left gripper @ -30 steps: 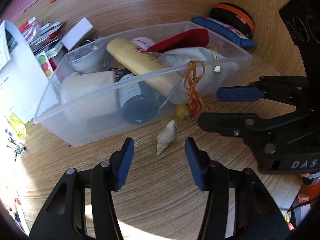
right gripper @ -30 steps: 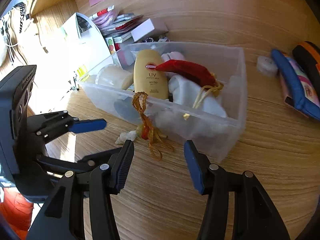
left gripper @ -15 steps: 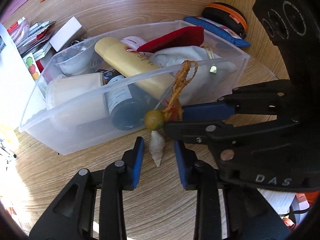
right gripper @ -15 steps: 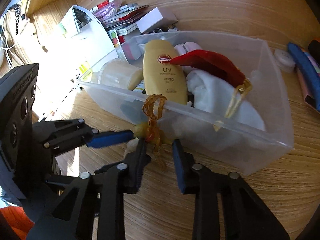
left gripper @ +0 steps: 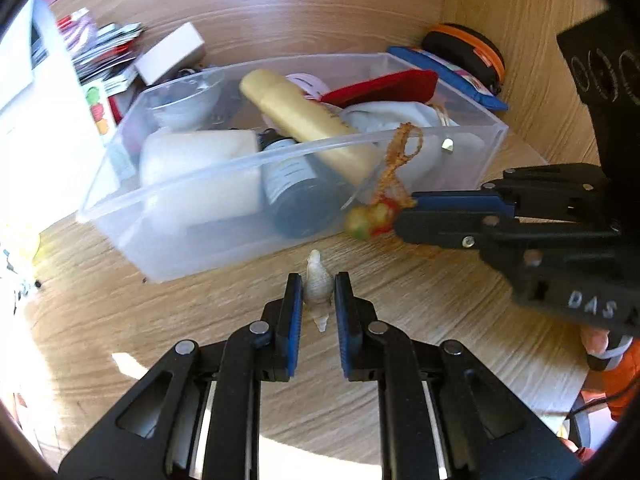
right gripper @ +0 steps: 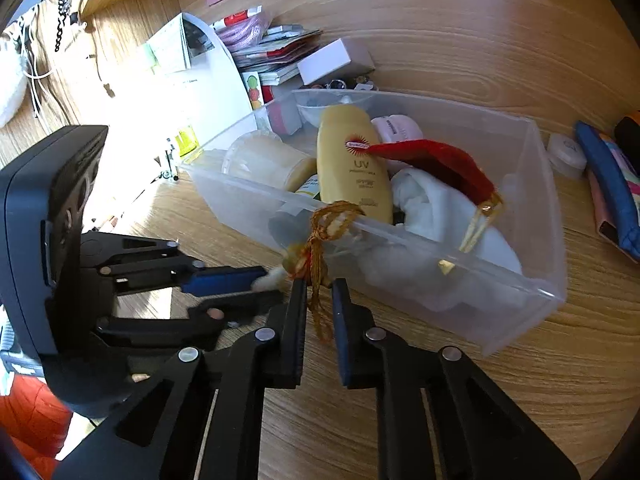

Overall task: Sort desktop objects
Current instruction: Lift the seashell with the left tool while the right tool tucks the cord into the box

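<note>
Left hand-held gripper point(left gripper: 319, 294) pinches seashell point(left gripper: 319, 288) beside "UV" bottle point(right gripper: 354, 166).

Ahead — full plastic bin point(left gripper: 192, 236)

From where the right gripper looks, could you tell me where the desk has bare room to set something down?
Bare wood lies in front of the clear bin, to the right of the right gripper, out to the blue pouch. Crowded: inside the bin, the papers and white box behind it, and the near-left, where the left gripper holds a shell.
</note>
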A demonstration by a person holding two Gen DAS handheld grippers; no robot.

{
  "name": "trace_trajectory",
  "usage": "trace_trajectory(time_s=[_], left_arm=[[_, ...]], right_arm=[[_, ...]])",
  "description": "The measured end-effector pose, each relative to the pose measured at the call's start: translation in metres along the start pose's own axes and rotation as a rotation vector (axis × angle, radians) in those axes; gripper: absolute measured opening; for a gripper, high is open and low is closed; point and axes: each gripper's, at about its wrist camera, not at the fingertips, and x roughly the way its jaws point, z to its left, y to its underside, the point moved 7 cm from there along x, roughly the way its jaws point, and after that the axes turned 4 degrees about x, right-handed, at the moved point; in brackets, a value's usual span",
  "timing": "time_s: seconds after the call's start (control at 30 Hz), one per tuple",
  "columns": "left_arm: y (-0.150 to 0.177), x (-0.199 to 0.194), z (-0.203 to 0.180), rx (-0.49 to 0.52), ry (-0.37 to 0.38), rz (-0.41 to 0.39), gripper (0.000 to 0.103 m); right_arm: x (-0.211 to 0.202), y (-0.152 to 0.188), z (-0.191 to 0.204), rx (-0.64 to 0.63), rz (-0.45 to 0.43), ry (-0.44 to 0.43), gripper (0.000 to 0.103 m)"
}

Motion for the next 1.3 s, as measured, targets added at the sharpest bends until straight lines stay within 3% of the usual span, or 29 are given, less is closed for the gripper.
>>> trace_trajectory(time_s=[0.33,0.6,0.93,1.0,1.07,1.3], left_arm=[[0.012,-0.030,0.030,-0.085,-0.002,-0.053,0.015],[0.020,-0.034,0.042,-0.123,0.016,-0.069,0.015],[0.022,-0.038,0.043,-0.137,0.074,-0.096,0.015],[0.023,-0.039,0.043,-0.140,0.085,-0.102,0.015],[0.023,-0.040,0.042,-0.138,0.091,-0.108,0.015],[0.023,-0.044,0.039,-0.146,0.110,-0.133,0.015]], right_arm=[[-0.005,0.011,-0.006,0.045,0.065,0.007,0.012],[0.016,0.004,-0.012,0.114,0.081,0.062,0.036],[0.028,-0.004,0.001,0.216,0.075,0.046,0.036],[0.027,-0.004,0.000,0.235,0.061,0.048,0.026],[0.025,-0.004,0.000,0.233,0.041,0.063,0.018],[0.000,-0.005,0.016,0.138,-0.071,0.137,0.018]])
